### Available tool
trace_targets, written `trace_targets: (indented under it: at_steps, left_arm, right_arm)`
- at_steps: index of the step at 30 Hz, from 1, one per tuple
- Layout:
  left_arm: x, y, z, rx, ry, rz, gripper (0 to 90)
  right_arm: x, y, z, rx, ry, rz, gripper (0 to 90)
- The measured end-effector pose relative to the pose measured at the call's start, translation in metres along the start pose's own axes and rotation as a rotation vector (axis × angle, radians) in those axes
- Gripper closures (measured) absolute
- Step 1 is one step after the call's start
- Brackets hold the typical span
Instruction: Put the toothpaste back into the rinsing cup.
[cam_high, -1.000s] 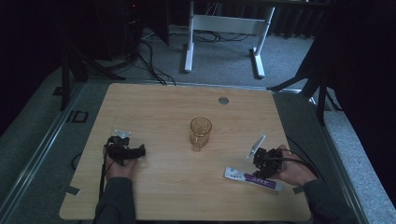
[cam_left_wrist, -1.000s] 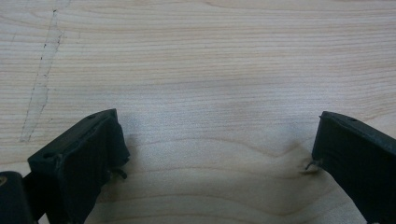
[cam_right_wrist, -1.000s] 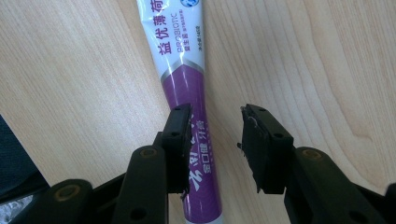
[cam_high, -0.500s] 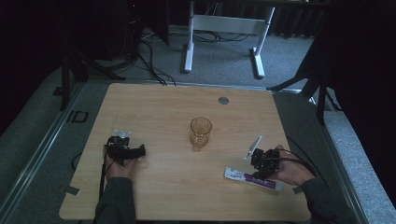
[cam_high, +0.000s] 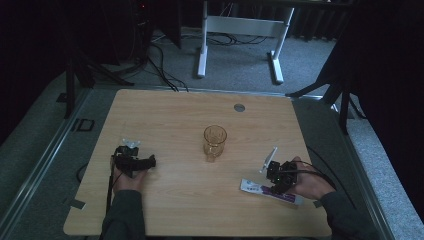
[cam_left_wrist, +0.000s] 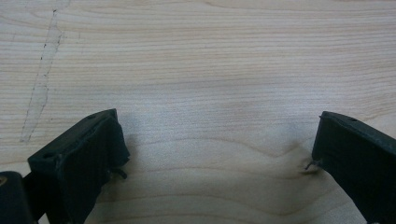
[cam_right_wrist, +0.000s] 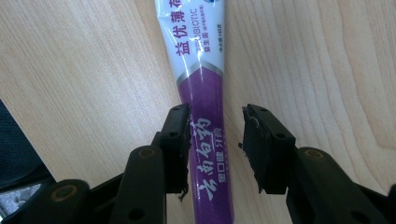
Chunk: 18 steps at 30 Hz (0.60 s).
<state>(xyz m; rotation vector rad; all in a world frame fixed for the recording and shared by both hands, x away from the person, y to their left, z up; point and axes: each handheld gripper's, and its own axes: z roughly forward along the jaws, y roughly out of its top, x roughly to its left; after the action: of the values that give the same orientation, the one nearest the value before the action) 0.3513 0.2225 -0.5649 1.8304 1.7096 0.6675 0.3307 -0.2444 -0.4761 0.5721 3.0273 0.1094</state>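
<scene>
A white and purple toothpaste tube (cam_high: 257, 188) lies flat on the wooden table (cam_high: 170, 115) near the front right. My right gripper (cam_high: 276, 186) points down over its purple end. In the right gripper view the tube (cam_right_wrist: 198, 60) runs between the two black jaws of my right gripper (cam_right_wrist: 215, 135). One jaw sits at the tube's edge and the other stands off it with bare wood showing, so the gripper is open. My left gripper (cam_high: 149, 161) rests at the front left. It stands open (cam_left_wrist: 219, 140) over bare wood.
An amber drinking glass (cam_high: 215, 141) stands upright at the table's middle, between the two hands. A round grey grommet (cam_high: 239, 107) sits near the far edge. Beyond the table a white frame (cam_high: 240, 30) and cables lie on the floor.
</scene>
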Motion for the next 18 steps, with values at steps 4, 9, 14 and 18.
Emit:
trace_targets:
  at_steps: [4,9,14,18]
  left_arm:
    - [0.000,0.000,0.000,0.000,0.000,0.000,1.4]
    - [0.000,0.000,0.000,0.000,0.000,0.000,1.4]
    - [0.000,0.000,0.000,0.000,0.000,0.000,1.4]
    - [0.000,0.000,0.000,0.000,0.000,0.000,1.4]
  right_arm:
    - [0.001,0.002,0.002,0.002,0.005,-0.009,61.2]
    - [0.003,0.003,0.006,0.018,0.012,-0.014,60.9]
    - [0.003,0.004,0.009,0.031,0.023,-0.019,61.1]
    - [0.002,0.003,0.012,0.047,0.029,-0.016,61.3]
